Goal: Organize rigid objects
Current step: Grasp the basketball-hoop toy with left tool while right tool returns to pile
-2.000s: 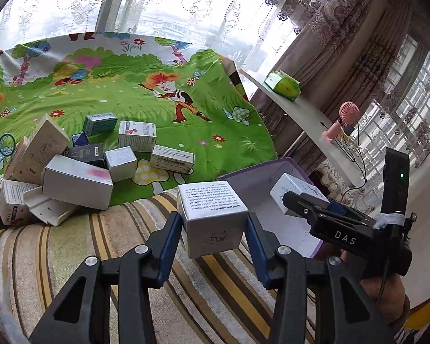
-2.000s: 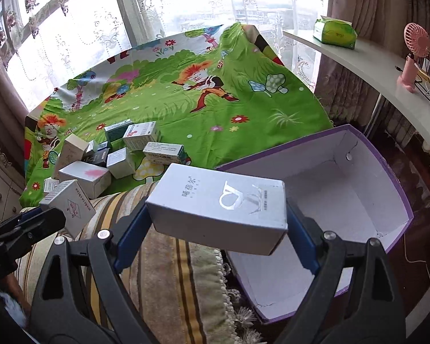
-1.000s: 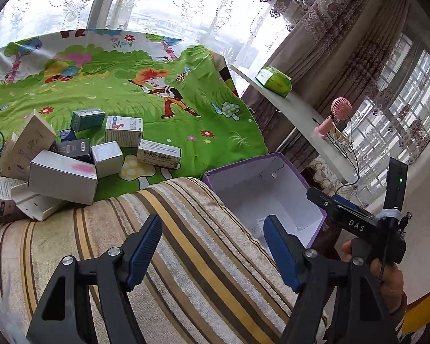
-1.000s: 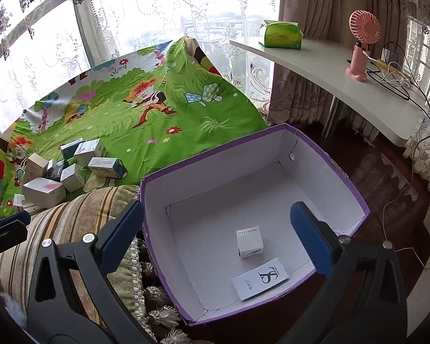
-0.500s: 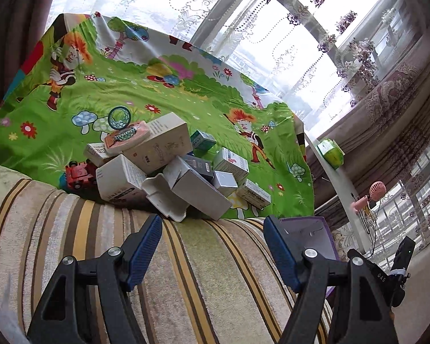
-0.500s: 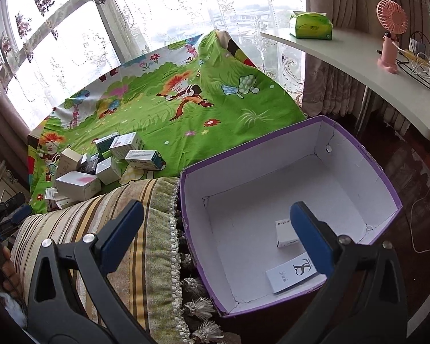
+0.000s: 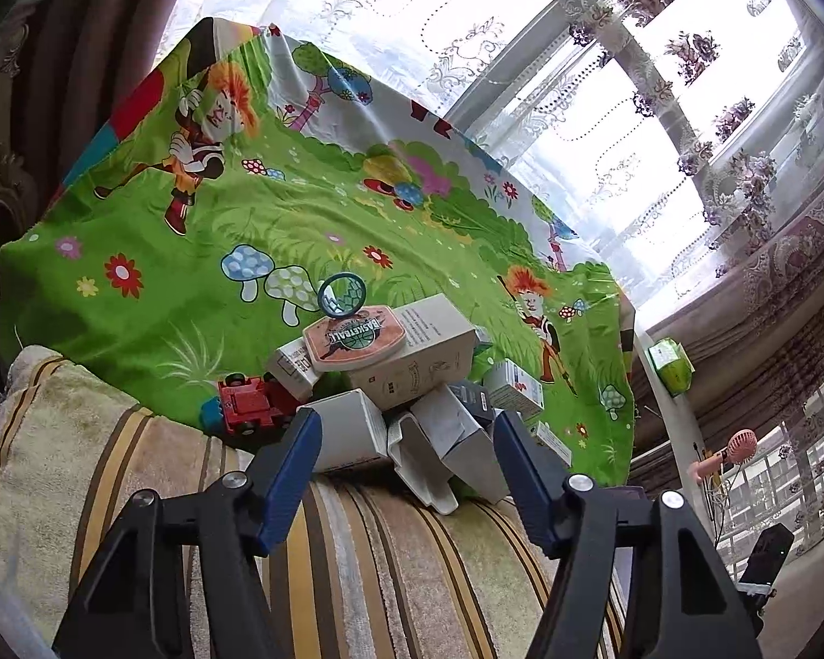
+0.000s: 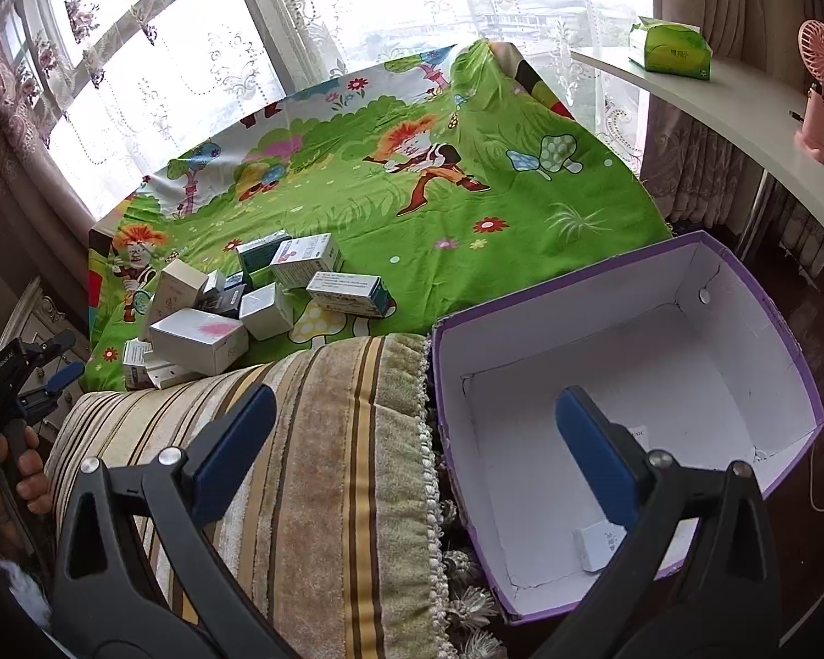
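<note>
Both pairs of fingers are holding nothing: the left fingers [image 7: 406, 472] are closing with only air between their blue pads, and they are pointing at the pile of boxes [image 7: 412, 395], while the right fingers [image 8: 412, 450] are standing wide apart above the seam between the striped cushion [image 8: 313, 456] and the purple box [image 8: 741, 285]. The pile is lying on the green cartoon sheet [image 7: 220, 230] just beyond the cushion's far edge; a tall cream carton [image 7: 428, 351] is leaning on top, an orange basketball board [image 7: 354, 338] with a small hoop is resting against it, and a red toy truck [image 7: 247, 403] is sitting just beside the pile at its left. In the right view the same boxes [image 8: 220, 313] are lying well apart from the purple box. Inside that box a small white carton [image 8: 599, 546] is lying on the floor near the front wall, partly hidden behind the right finger. A person's hand [image 8: 11, 456] is gripping the left tool at the picture's left edge. On the curved white tabletop [image 8: 741, 110] a green tissue pack [image 8: 670, 46] and a pink fan [image 8: 821, 82] are standing.
</note>
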Tool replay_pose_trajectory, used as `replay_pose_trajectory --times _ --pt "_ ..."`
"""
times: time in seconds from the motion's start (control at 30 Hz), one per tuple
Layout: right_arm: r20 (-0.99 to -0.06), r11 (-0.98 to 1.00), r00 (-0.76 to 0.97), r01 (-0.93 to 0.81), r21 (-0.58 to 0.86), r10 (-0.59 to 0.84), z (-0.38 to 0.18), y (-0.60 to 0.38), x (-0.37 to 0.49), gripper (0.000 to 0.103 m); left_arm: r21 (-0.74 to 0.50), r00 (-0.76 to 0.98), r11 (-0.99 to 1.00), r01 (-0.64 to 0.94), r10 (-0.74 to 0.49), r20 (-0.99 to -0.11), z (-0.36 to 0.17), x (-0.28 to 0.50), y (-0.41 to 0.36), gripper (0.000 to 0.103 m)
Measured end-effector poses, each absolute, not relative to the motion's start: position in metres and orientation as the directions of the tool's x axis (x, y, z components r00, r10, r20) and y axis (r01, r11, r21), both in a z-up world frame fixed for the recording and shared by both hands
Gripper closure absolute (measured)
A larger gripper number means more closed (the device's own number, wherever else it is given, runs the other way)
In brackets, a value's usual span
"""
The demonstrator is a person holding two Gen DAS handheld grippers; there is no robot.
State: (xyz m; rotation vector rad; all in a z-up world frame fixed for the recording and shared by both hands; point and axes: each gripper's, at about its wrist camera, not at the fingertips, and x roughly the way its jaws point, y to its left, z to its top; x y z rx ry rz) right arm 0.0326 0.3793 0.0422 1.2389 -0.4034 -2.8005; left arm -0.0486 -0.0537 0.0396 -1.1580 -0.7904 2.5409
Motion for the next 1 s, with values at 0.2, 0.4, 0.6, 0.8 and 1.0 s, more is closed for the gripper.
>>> replay_pose_trajectory --times 0.2,0.4,0.6,0.8,1.0 --pt "-0.728 -0.948 -0.643 -0.007 0.317 -0.239 0.040 0.352 0.008 0.000 -0.576 -0.649 -0.817 0.038 0.418 -0.636 0.038 -0.077 -0.062 0.037" --pt "-0.729 -0.921 -0.604 0.024 0.389 -0.323 0.043 0.324 -0.018 0.000 -0.573 -0.641 -0.815 0.085 0.396 -0.657 0.030 -0.111 -0.065 0.037" --pt "-0.746 -0.895 -0.533 0.049 0.443 -0.398 0.037 0.292 -0.040 0.000 -0.583 -0.599 -0.800 0.138 0.401 -0.693 0.013 -0.140 -0.062 0.037" --pt "-0.757 -0.882 -0.486 0.068 0.466 -0.438 0.031 0.265 -0.056 0.000 -0.567 -0.571 -0.805 0.175 0.386 -0.725 0.000 -0.162 -0.059 0.036" --pt "-0.776 -0.863 -0.424 0.028 0.505 -0.467 0.017 0.249 -0.074 0.000 -0.542 -0.539 -0.821 0.181 0.378 -0.753 -0.010 -0.175 -0.055 0.038"
